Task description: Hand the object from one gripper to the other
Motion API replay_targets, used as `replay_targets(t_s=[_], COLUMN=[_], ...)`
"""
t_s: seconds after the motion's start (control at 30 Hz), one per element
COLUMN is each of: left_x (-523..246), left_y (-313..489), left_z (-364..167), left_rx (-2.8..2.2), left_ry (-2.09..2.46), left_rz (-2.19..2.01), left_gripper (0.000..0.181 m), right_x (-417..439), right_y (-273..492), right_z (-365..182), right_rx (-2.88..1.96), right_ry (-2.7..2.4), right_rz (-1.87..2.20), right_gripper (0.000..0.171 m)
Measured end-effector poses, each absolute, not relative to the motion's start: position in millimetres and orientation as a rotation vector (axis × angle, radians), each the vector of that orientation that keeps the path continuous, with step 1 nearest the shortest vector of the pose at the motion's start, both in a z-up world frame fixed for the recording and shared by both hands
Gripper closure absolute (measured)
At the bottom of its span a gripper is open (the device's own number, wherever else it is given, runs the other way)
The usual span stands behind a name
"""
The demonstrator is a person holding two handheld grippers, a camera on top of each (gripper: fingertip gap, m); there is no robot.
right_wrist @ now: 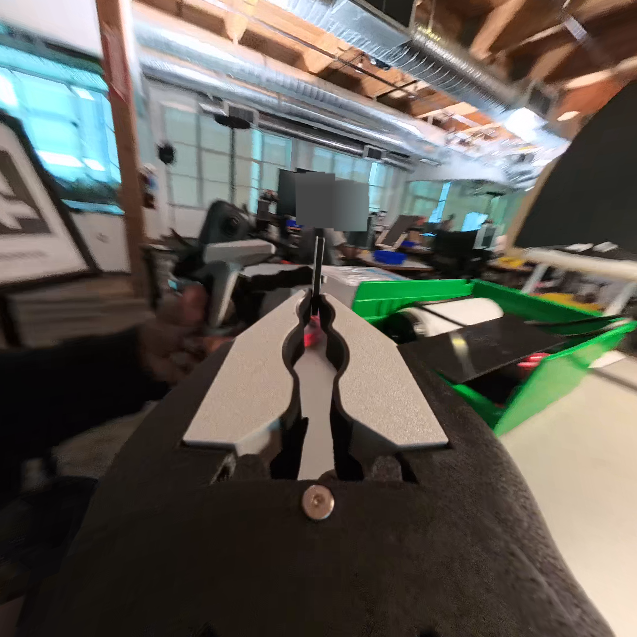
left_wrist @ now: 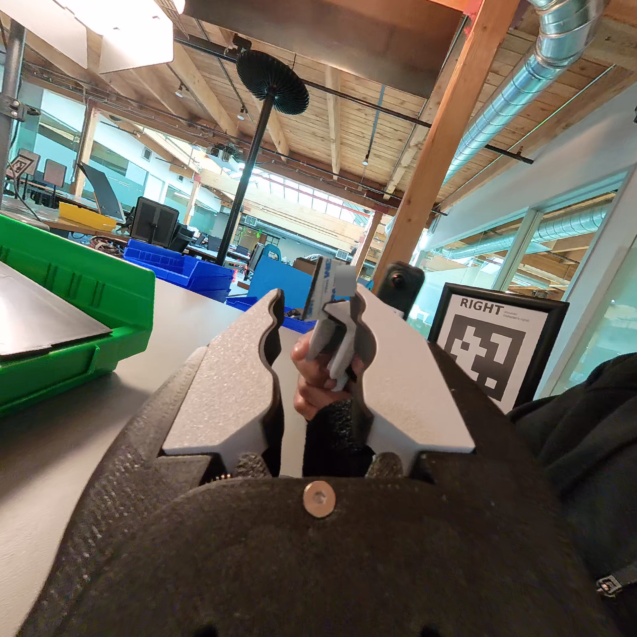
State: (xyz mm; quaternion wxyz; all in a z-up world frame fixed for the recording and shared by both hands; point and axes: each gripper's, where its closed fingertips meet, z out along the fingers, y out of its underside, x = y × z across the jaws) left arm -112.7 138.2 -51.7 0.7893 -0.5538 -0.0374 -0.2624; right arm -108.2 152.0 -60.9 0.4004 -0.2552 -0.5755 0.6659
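The object is a thin flat pad (left_wrist: 324, 283), dark on one face with a white and blue printed backing. My right gripper (right_wrist: 315, 297) is shut on its lower edge, and the pad (right_wrist: 318, 265) stands upright and edge-on above the fingertips. In the left wrist view the right gripper (left_wrist: 329, 312), held by a hand (left_wrist: 312, 375), shows just beyond my left gripper (left_wrist: 319, 298). The left gripper is open and empty, with its fingertips on either side of the pad and not touching it. The left gripper appears blurred in the right wrist view (right_wrist: 238, 256).
A green bin (left_wrist: 86, 293) holding a black sheet sits on the grey table (left_wrist: 179, 344) to the left; it also shows in the right wrist view (right_wrist: 489, 300). A framed marker board (left_wrist: 493, 348), a black camera (left_wrist: 401, 282) and blue bins (left_wrist: 193, 269) stand behind. A dark sleeve (left_wrist: 586, 448) is at the right. Left and right tips are no more than a few centimetres apart.
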Motion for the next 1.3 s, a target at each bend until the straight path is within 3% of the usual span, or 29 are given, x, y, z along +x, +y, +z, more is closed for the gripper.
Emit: replay_targets(t_s=[0.17, 0.5, 0.83, 1.03, 1.3], left_x=[-114, -117, -120, -123, -125], left_y=[146, 166, 170, 168, 152], left_z=[-58, -85, -99, -94, -58], left_rx=[-1.249, -1.438, -1.492, -1.452, -1.201], left_ry=[-0.112, -0.261, -0.399, -0.387, -0.226], left_rz=[-0.61, -0.678, -0.789, -0.755, -0.582], left_gripper=[0.136, 0.134, 0.166, 0.177, 0.177], right_x=[-121, -126, -129, -125, -116], right_y=[166, 164, 159, 159, 153], right_z=[-79, -95, -101, -96, -78], right_rx=[-0.484, -0.184, 0.001, -0.074, -0.499], right_ry=[-1.443, -1.402, -1.31, -1.342, -1.501], right_rz=[1.14, 0.604, 0.292, 0.45, 1.331], right_gripper=[0.166, 0.166, 0.165, 0.151, 0.14])
